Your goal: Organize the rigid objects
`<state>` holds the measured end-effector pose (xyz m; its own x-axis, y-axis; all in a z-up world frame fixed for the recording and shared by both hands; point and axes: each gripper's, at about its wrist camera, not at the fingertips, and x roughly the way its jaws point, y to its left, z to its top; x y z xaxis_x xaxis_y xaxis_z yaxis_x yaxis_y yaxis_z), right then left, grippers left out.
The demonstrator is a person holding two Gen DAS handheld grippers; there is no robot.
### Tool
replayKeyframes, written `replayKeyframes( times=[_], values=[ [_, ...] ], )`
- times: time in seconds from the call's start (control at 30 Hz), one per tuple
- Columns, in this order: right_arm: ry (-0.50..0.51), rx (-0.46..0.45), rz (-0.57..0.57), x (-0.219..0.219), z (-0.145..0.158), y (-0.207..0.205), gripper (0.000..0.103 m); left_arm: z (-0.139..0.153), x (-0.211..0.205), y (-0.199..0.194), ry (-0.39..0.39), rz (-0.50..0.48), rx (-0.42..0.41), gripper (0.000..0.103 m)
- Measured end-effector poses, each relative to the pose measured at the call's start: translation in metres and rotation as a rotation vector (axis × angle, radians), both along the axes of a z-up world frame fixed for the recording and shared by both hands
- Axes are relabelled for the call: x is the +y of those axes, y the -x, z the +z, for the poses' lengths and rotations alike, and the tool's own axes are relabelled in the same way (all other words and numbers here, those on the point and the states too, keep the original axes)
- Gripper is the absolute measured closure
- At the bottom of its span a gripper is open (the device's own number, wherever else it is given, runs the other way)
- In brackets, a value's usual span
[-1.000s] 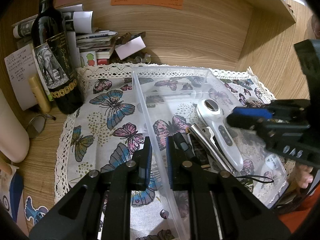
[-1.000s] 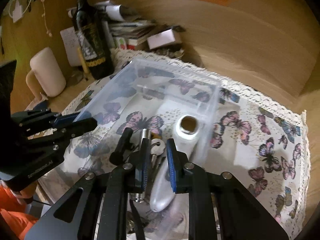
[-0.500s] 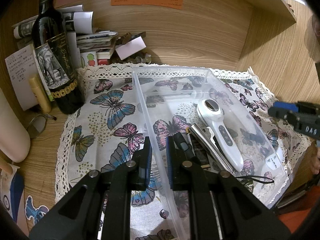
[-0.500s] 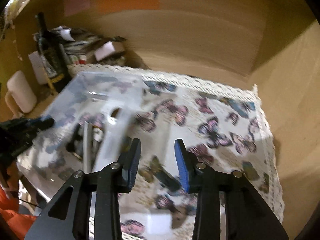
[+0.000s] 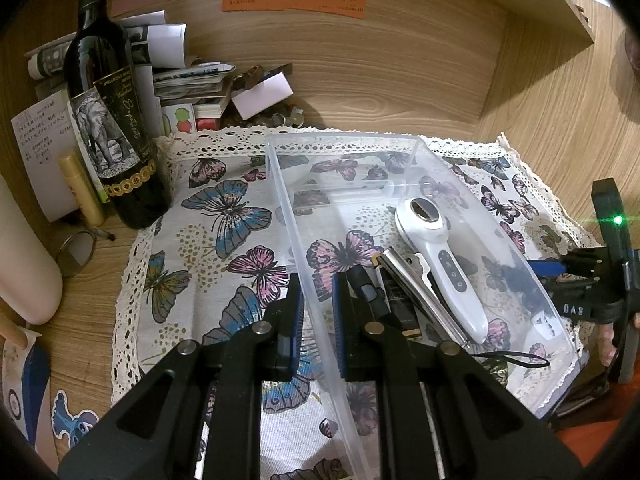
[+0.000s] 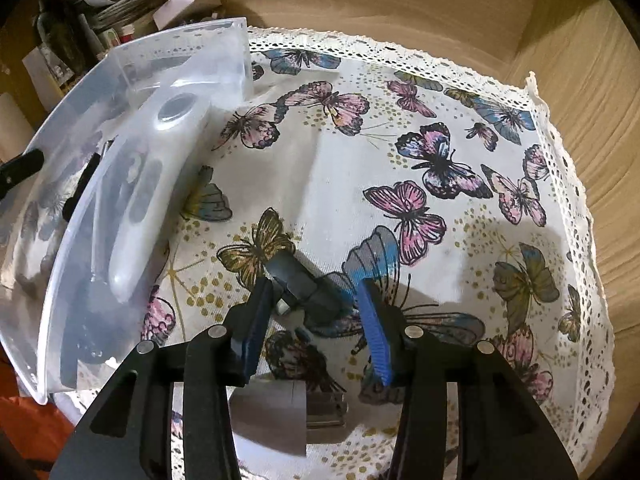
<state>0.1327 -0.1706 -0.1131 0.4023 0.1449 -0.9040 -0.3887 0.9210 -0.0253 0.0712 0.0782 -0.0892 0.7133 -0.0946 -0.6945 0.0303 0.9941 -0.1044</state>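
Observation:
A clear plastic bin sits on the butterfly cloth. It holds a white handheld device, a silver metal tool and dark items. My left gripper is shut on the bin's left wall. My right gripper is open, its jaws either side of a small dark blue object lying on the cloth right of the bin. The right gripper also shows in the left wrist view at the right edge.
A wine bottle, stacked papers, a cream cylinder and a round mirror stand left of the cloth. Wooden walls close the back and right. A grey flat item lies under my right gripper.
My right gripper left the bin, swung right over the cloth, opened wider and lowered around the dark blue object. My left gripper kept its hold on the bin wall.

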Motion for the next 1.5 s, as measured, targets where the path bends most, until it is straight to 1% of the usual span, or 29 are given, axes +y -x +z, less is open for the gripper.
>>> replayKeyframes(
  times=[0.2, 0.3, 0.4, 0.63, 0.83, 0.93, 1.03, 1.27, 1.37, 1.5],
  values=[
    [-0.004, -0.038, -0.019, 0.001, 0.005, -0.002, 0.071, 0.000, 0.000, 0.000, -0.001, -0.001, 0.001, 0.091],
    [-0.021, -0.075, -0.026, 0.004, 0.014, -0.001, 0.071, 0.000, 0.000, 0.000, 0.001, -0.001, 0.000, 0.091],
    [-0.047, -0.129, -0.026, 0.008, 0.031, 0.000, 0.071, 0.000, 0.000, 0.000, 0.001, -0.001, 0.001, 0.091],
    [-0.094, -0.241, 0.030, 0.027, 0.069, 0.006, 0.071, 0.000, 0.000, 0.000, 0.003, -0.001, 0.000, 0.091],
    [-0.139, -0.292, 0.080, 0.043, 0.087, 0.010, 0.071, 0.000, 0.000, 0.000, 0.003, -0.001, 0.001, 0.091],
    [-0.159, -0.293, 0.115, 0.053, 0.090, 0.011, 0.071, 0.000, 0.000, 0.000, 0.003, -0.001, 0.001, 0.091],
    [-0.162, -0.280, 0.151, 0.067, 0.085, 0.012, 0.071, 0.000, 0.000, 0.000, 0.003, -0.001, 0.001, 0.091],
    [-0.150, -0.212, 0.214, 0.094, 0.066, 0.006, 0.071, 0.000, 0.000, 0.000, 0.003, -0.001, 0.001, 0.091],
    [-0.140, -0.182, 0.241, 0.102, 0.057, 0.004, 0.071, 0.000, 0.000, 0.000, 0.004, -0.001, 0.001, 0.091],
    [-0.131, -0.164, 0.258, 0.107, 0.051, 0.005, 0.071, 0.000, 0.000, 0.000, 0.003, -0.001, 0.001, 0.091]
  ],
)
